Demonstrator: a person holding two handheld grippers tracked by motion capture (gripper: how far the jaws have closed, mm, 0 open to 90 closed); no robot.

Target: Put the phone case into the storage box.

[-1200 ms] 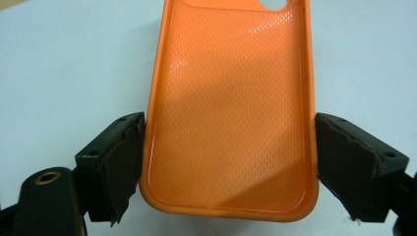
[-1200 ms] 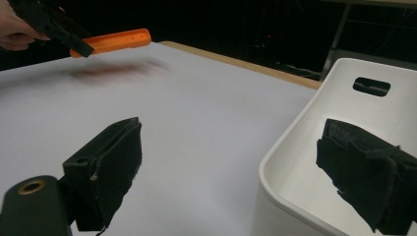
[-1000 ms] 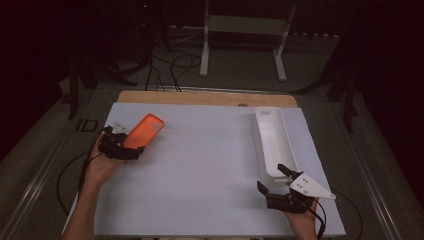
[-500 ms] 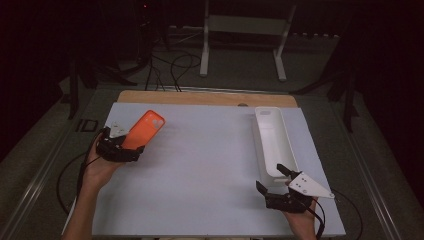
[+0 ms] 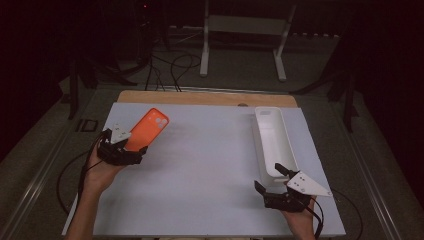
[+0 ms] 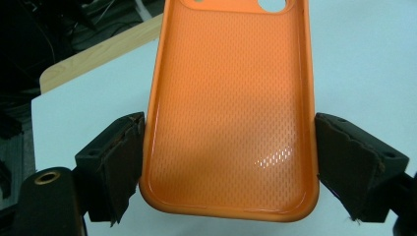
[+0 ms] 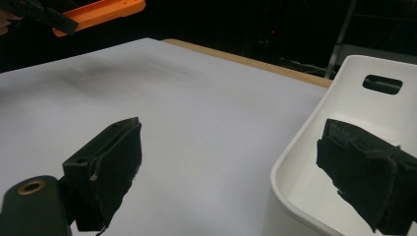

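Lifted since a second ago, the orange case (image 5: 146, 129) rides off the table (image 5: 200, 160), clamped by its long edges in the left gripper (image 5: 131, 146), apparently bound for the white bin (image 5: 272, 137). Beside that bin, the right gripper (image 5: 272, 179) waits with jaws spread, empty, perhaps to steady it.

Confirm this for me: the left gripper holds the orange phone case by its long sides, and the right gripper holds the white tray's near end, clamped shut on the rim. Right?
Not quite. The right gripper is open, not clamped: in the right gripper view its jaws stand apart, one over the white tray, one over the table. The left gripper does hold the orange phone case by its long sides.
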